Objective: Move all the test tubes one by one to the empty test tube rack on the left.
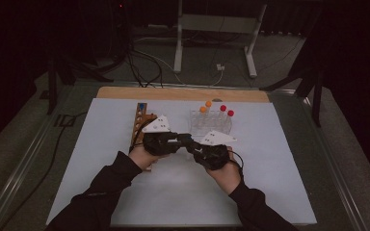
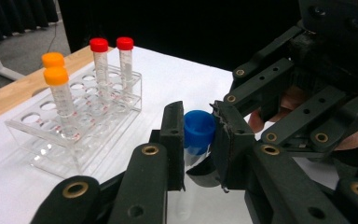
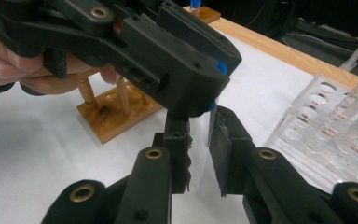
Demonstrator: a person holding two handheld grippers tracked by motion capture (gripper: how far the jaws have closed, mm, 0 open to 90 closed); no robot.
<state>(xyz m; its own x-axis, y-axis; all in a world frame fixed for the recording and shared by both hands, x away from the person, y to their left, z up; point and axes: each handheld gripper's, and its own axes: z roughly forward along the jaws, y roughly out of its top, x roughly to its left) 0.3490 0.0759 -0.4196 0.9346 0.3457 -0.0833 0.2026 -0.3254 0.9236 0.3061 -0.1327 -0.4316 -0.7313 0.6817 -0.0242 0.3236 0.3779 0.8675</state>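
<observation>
A clear tube with a blue cap [image 2: 199,129] is held between both grippers above the white mat. My left gripper [image 2: 198,133] is shut on the blue cap, its pads pressing both sides. My right gripper [image 3: 198,128] is shut on the tube's clear body [image 3: 199,149], just under the left gripper's jaws and the cap's blue edge [image 3: 221,68]. In the high view the left gripper [image 1: 182,140] and right gripper [image 1: 193,147] meet tip to tip at the mat's middle, and they hide the tube there.
A wooden peg rack [image 1: 138,127] stands left of the grippers with a blue-capped tube [image 1: 141,106] at its far end. A clear rack [image 2: 42,154] behind them holds two orange-capped tubes [image 2: 56,75] and two red-capped ones [image 2: 99,45]. The white mat [image 1: 270,183] stretches around.
</observation>
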